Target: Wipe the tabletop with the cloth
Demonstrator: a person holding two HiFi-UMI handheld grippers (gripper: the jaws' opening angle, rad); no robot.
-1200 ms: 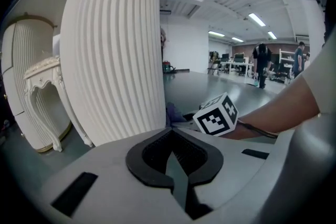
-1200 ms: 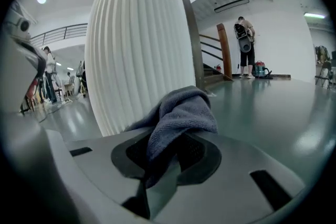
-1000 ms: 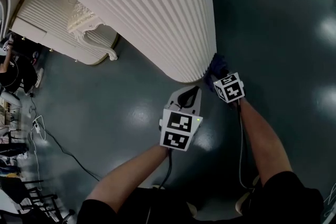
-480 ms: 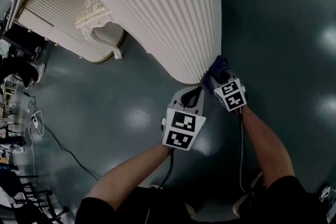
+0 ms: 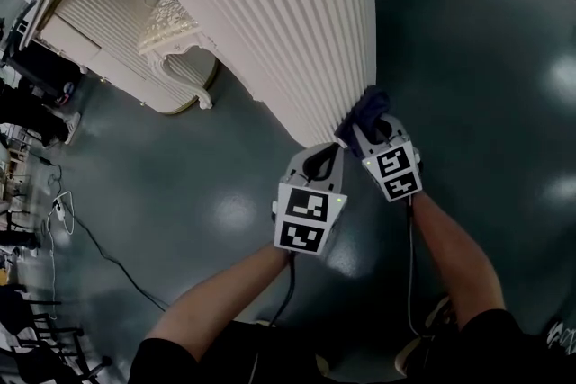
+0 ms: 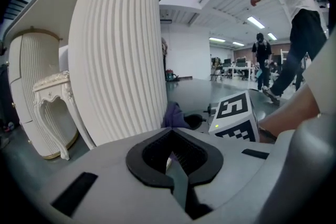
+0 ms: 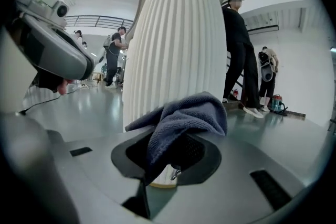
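Observation:
A dark blue cloth (image 5: 364,110) bunches out of my right gripper (image 5: 373,132), which is shut on it. The cloth (image 7: 184,113) rests against the lower edge of a white ribbed pedestal (image 5: 288,22), which fills the middle of the right gripper view as a tall column (image 7: 176,34). My left gripper (image 5: 321,159) hangs just left of the right one, near the pedestal's base, with its jaws together and nothing in them. From the left gripper (image 6: 170,157) I see the ribbed pedestal (image 6: 118,55), the cloth (image 6: 173,115) and the right gripper's marker cube (image 6: 236,115).
A white ornate carved stand (image 5: 171,40) stands left of the pedestal beside another ribbed white piece. The floor (image 5: 477,40) is dark and glossy. A cable (image 5: 81,238) trails at the left. People (image 7: 239,55) stand and walk behind; one person (image 6: 291,23) passes at the right.
The right gripper has shifted a little up and left with the cloth, staying at the pedestal's lower edge. The left gripper has hardly moved. The head view has tilted slightly.

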